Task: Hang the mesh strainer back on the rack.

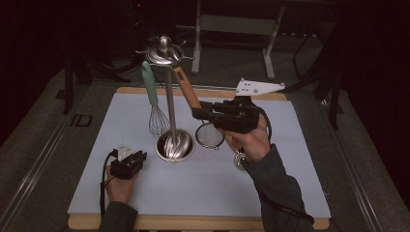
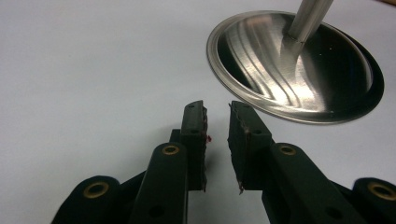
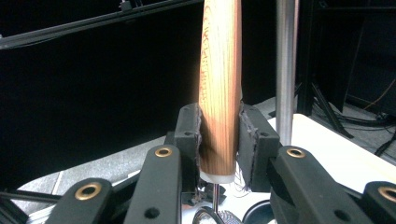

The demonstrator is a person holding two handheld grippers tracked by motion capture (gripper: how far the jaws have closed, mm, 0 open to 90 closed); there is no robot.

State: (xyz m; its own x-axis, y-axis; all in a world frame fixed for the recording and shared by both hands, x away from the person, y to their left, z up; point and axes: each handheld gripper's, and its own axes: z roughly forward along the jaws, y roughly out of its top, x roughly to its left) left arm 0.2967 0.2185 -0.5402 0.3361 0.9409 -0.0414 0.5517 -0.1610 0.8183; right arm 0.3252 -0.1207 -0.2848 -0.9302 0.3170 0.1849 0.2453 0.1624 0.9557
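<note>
A steel utensil stand rises from a round base on the white mat. A whisk with a mint-green handle hangs from its top ring of hooks. A small mesh strainer with a wooden handle leans toward that ring. My right gripper is shut on the lower part of the wooden handle, which stands upright between the pads, with the stand's pole just beyond. My left gripper rests on the mat left of the base, jaws slightly apart with nothing between them.
The white mat lies on a wooden board. A small shiny object sits on the mat beside my right wrist. Dark floor, metal frame legs and stands lie behind the table.
</note>
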